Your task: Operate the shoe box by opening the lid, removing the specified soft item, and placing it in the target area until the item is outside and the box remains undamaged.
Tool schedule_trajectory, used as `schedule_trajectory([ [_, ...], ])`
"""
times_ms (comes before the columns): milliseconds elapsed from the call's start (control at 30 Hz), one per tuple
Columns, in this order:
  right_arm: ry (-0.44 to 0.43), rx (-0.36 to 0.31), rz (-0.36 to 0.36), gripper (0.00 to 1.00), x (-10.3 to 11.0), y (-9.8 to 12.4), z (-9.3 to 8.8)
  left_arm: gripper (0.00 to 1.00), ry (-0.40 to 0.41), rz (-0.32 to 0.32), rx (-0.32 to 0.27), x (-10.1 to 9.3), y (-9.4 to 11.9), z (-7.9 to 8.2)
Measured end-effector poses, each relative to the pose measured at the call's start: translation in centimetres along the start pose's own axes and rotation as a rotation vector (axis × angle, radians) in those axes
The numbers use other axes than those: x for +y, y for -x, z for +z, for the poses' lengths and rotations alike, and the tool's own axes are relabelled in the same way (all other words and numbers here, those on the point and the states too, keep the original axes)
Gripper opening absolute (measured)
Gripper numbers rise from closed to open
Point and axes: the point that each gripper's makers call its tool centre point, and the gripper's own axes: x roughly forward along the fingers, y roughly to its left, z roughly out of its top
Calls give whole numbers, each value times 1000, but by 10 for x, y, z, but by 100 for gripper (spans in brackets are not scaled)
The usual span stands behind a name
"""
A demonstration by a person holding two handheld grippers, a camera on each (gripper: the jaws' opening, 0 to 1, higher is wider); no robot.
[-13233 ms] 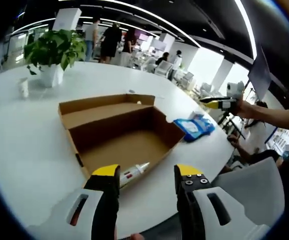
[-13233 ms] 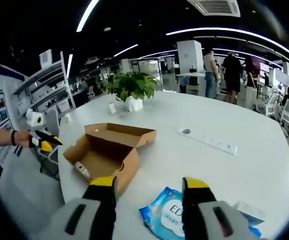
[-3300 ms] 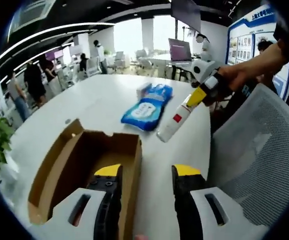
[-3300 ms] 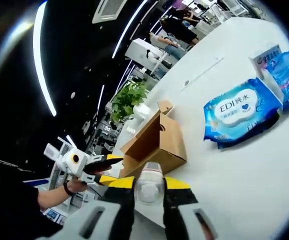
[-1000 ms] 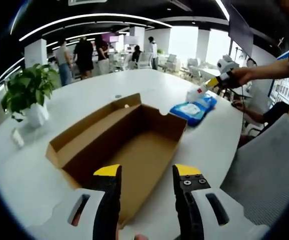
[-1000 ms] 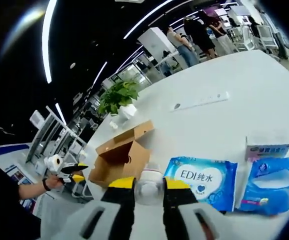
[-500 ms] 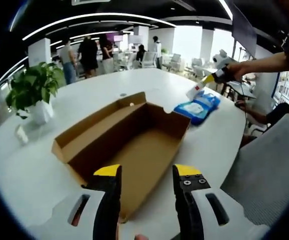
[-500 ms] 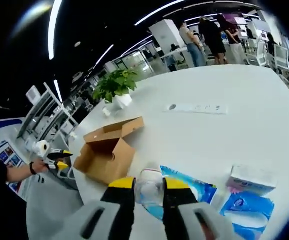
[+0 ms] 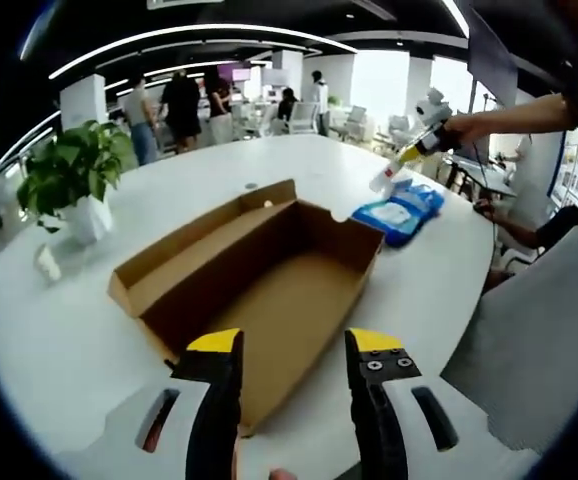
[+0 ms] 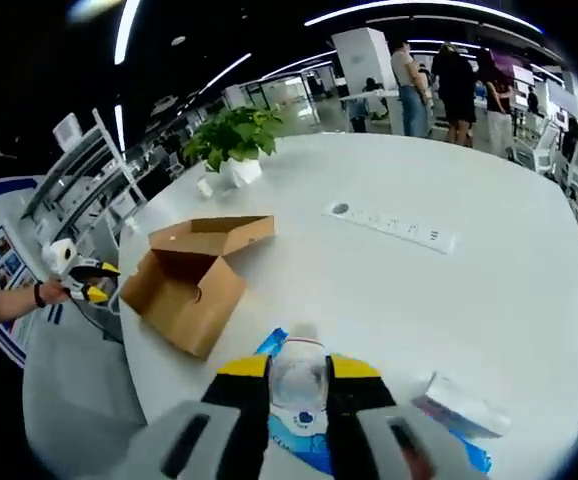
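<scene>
The brown cardboard shoe box (image 9: 269,280) lies open on the white table (image 9: 69,340), its inside bare and its lid flap folded back. My left gripper (image 9: 284,345) is open just before the box's near edge, nothing between its fingers. My right gripper (image 10: 298,366) is shut on a white soft tube (image 10: 298,395), held over a blue wipes pack (image 10: 287,440). In the left gripper view the right gripper (image 9: 409,158) holds the tube (image 9: 384,180) above the same wipes pack (image 9: 399,210), to the right of the box. In the right gripper view the box (image 10: 194,270) lies at left.
A potted plant (image 9: 69,180) and a small white cup (image 9: 44,262) stand beyond the box. A white power strip (image 10: 394,228) lies mid-table and a tissue pack (image 10: 459,400) by the wipes. A grey chair (image 9: 529,330) stands at the table's near edge. Several people stand far back.
The tube, lying in the box 13 s ago, is now in my right gripper outside the box. Over the last second it moved above the wipes pack. The left gripper stayed open.
</scene>
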Motion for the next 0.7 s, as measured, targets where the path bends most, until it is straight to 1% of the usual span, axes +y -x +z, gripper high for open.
schedule_trajectory([
  [167,48,21,-5,16,-2,-4,4,41,1,4,-1,0,0,0],
  [300,110,59,-13,16,-6,-7,6,41,3,6,-2,0,-2,2],
  [433,146,87,-18,16,-12,-9,7,41,1,7,0,0,-3,2],
  [667,256,174,-46,16,-24,-11,-2,41,7,12,3,2,-4,1],
  [700,260,178,-47,16,-25,-11,-2,41,9,12,4,2,-4,0],
])
